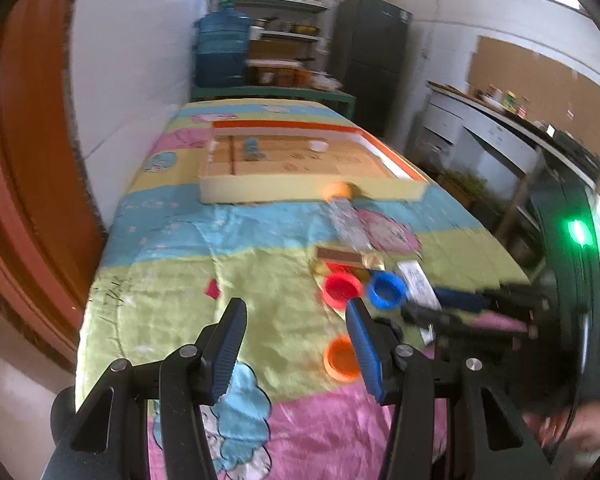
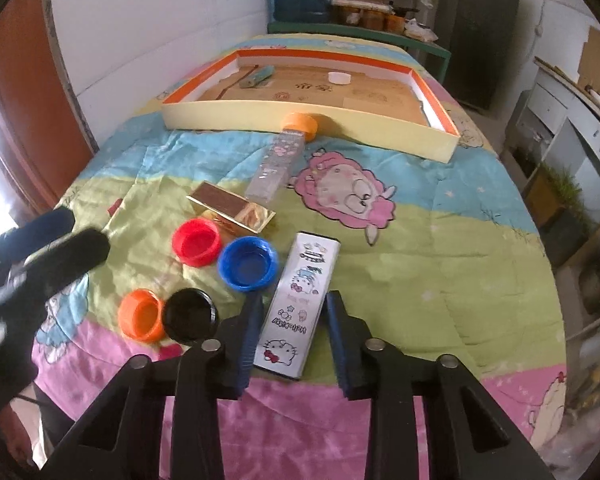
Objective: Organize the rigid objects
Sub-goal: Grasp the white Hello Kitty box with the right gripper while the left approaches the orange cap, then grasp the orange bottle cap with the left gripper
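Two tongs in view. Right tongs (image 2: 292,316) spread apart, straddling the near end of the white cartoon tin (image 2: 296,308) without touching it; tin lies flat on the quilted surface (image 2: 440,260). Left tongs (image 1: 296,328) released, gripping nothing, hovering over the quilt. At 9 o'clock of the tin: black cap (image 2: 190,316) touching orange cap (image 2: 142,314). At 11 o'clock: blue cap (image 2: 247,263), red cap (image 2: 197,241), then gold box (image 2: 232,210). At 12 o'clock: clear tube with orange lid (image 2: 278,156), its lid against the wall of the shallow tray (image 2: 228,118). Inside the tray: white cap (image 2: 339,77).
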